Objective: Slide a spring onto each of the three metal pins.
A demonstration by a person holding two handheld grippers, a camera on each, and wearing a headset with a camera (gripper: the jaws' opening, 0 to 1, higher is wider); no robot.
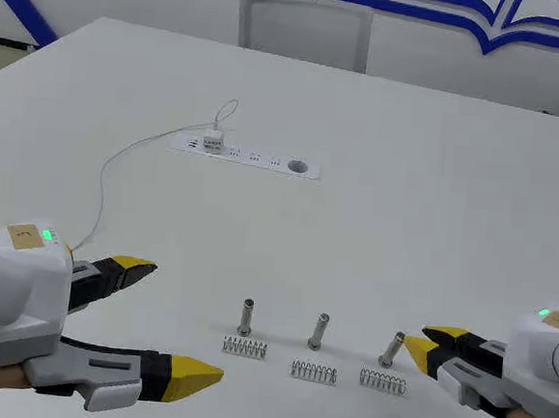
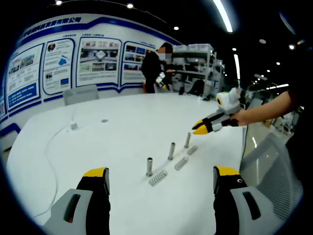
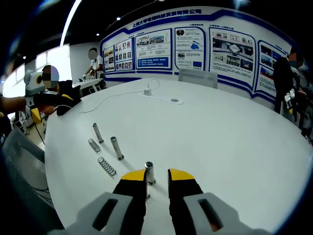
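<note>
Three pins (image 1: 319, 330) bare, springs (image 1: 314, 372) laid alongside.
Left gripper (image 1: 182, 319) is held spread wide; right gripper (image 1: 422, 338), narrowly parted, is positioned beside the rightmost pin (image 1: 391, 349).

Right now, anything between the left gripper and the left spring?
Nothing visible. Bare table lies between the open left gripper and the left spring. The left pin stands just behind that spring, out of the approach.

**White table — surface contents**

White table (image 1: 436, 183): three metal pins (image 1: 319, 331) stand upright in a row, one spring (image 1: 314, 372) lying just before each — farther back, a power strip (image 1: 248, 154) with plugged-in charger (image 1: 214, 144) and trailing cable (image 1: 100, 195).
</note>
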